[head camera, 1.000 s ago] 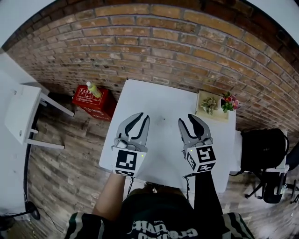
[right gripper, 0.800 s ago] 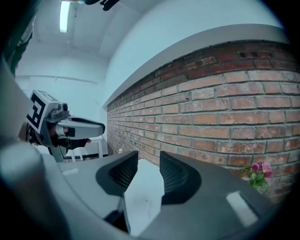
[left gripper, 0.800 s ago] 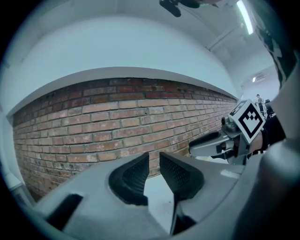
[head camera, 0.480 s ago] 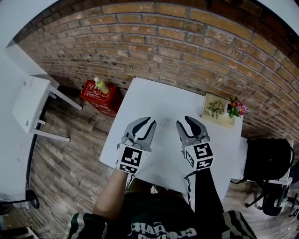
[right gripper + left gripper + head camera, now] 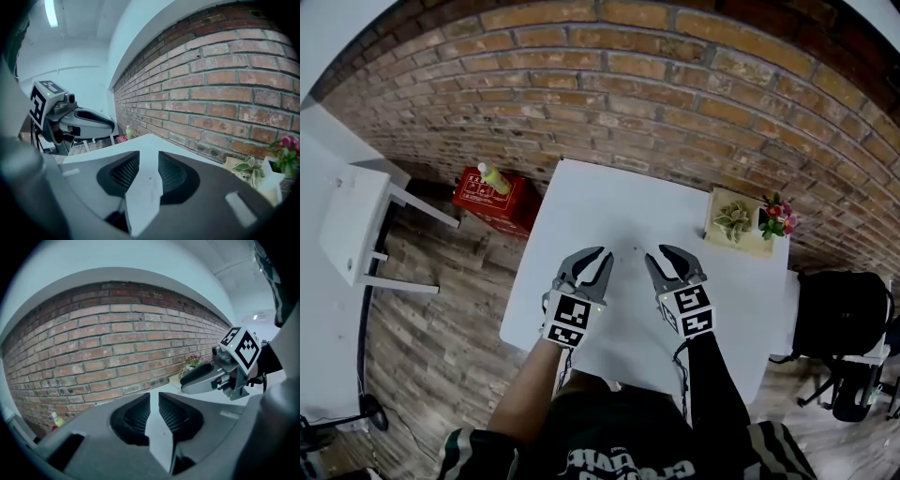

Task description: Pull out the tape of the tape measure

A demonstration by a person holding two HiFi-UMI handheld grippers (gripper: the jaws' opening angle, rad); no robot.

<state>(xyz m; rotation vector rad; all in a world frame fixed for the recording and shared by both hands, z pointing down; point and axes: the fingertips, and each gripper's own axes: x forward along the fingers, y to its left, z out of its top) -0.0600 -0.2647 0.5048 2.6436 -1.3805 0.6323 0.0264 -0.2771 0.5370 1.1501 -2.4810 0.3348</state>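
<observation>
No tape measure shows in any view. Both grippers hover over the white table (image 5: 619,202), side by side and pointing at the brick wall. My left gripper (image 5: 594,257) (image 5: 154,394) has a narrow gap between its ribbed pads and its jaws are closing on nothing. My right gripper (image 5: 660,254) (image 5: 149,153) stands a little wider, its jaws also closing with nothing between them. In each gripper view the other gripper shows from the side: the right gripper (image 5: 206,376), the left gripper (image 5: 89,124). A small dark speck (image 5: 635,248) marks the tabletop between the tips.
A wooden planter (image 5: 741,225) with small plants and red flowers sits at the table's far right corner. A red box (image 5: 492,199) with a green bottle on it stands on the floor to the left. White furniture (image 5: 356,225) is further left, a black bag (image 5: 839,314) to the right.
Both grippers have drawn closer together over the table's middle, and their jaws have narrowed. The head view has shifted slightly.
</observation>
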